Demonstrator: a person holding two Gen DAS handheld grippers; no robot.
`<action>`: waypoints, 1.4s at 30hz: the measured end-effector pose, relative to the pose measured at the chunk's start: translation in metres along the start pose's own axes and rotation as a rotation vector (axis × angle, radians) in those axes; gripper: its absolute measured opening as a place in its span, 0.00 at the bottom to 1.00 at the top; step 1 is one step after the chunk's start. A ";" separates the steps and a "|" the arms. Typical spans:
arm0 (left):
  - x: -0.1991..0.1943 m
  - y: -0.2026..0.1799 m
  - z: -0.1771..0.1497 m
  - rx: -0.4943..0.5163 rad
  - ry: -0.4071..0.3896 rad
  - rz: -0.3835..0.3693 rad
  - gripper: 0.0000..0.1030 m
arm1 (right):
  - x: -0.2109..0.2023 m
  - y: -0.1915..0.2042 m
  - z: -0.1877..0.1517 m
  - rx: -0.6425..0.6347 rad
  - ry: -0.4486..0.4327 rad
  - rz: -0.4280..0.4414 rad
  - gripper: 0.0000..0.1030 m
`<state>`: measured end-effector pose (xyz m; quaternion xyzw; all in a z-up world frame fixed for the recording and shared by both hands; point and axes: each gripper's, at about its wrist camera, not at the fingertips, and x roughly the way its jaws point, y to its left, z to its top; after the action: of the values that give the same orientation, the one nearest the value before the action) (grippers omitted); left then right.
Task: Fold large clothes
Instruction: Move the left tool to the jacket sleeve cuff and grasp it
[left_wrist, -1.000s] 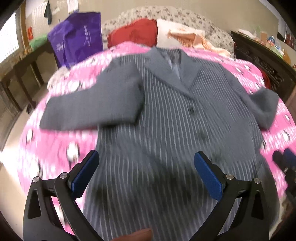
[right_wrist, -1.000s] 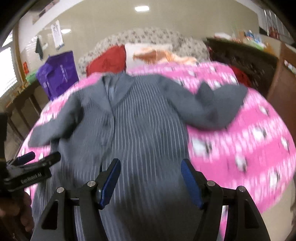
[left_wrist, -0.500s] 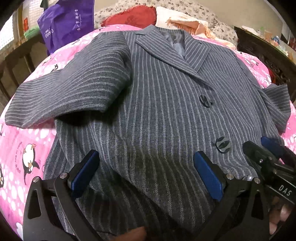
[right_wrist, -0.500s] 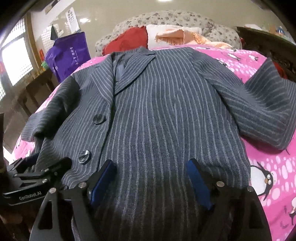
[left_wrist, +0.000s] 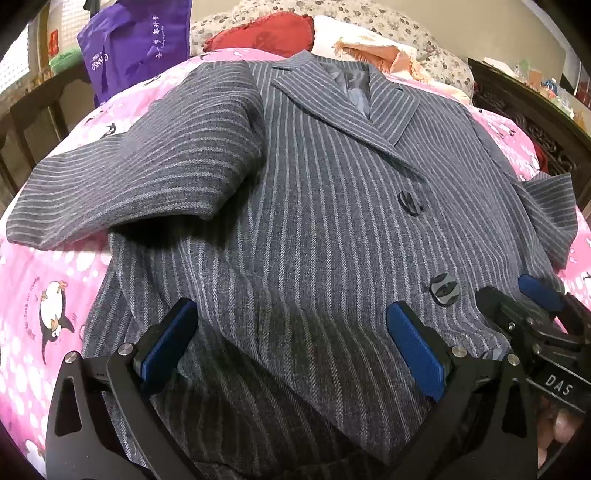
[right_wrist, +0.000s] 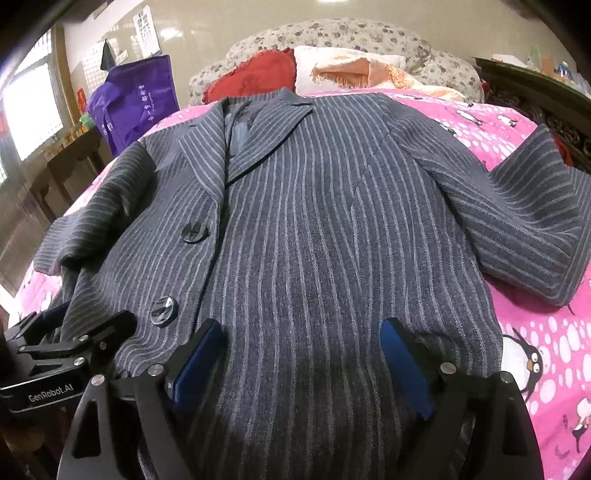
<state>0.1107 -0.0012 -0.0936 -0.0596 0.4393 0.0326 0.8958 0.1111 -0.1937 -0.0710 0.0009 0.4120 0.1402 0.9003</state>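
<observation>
Striped coat (left_wrist: 314, 229) lies flat, front up, on the pink bed (left_wrist: 44, 295), collar at 12, hem at 6 under both claws. One sleeve bends out to 9 in the left view; the other (right_wrist: 532, 221) juts to 3 in the right view, cuff near the bed edge. Bare bedspread beside both flanks. Left claw (left_wrist: 291, 347) wide open, pads over the hem cloth, gripping nothing. Right claw (right_wrist: 299, 365) opening, jaws wide, coat between them, not pinched. Purple bag (right_wrist: 136, 103) and pillows (right_wrist: 255, 74) beyond the collar.
</observation>
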 end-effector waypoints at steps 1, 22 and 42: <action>0.001 0.002 0.002 -0.002 0.003 -0.005 1.00 | -0.002 0.001 0.000 -0.008 0.019 -0.009 0.85; -0.076 0.144 0.025 -0.163 -0.179 -0.077 1.00 | -0.037 -0.021 -0.044 0.006 0.011 0.002 1.00; 0.006 0.285 0.094 -0.387 -0.135 -0.265 0.74 | -0.037 -0.020 -0.046 0.011 0.005 0.007 1.00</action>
<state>0.1566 0.2938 -0.0636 -0.2848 0.3524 0.0024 0.8915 0.0595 -0.2274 -0.0764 0.0069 0.4152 0.1409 0.8987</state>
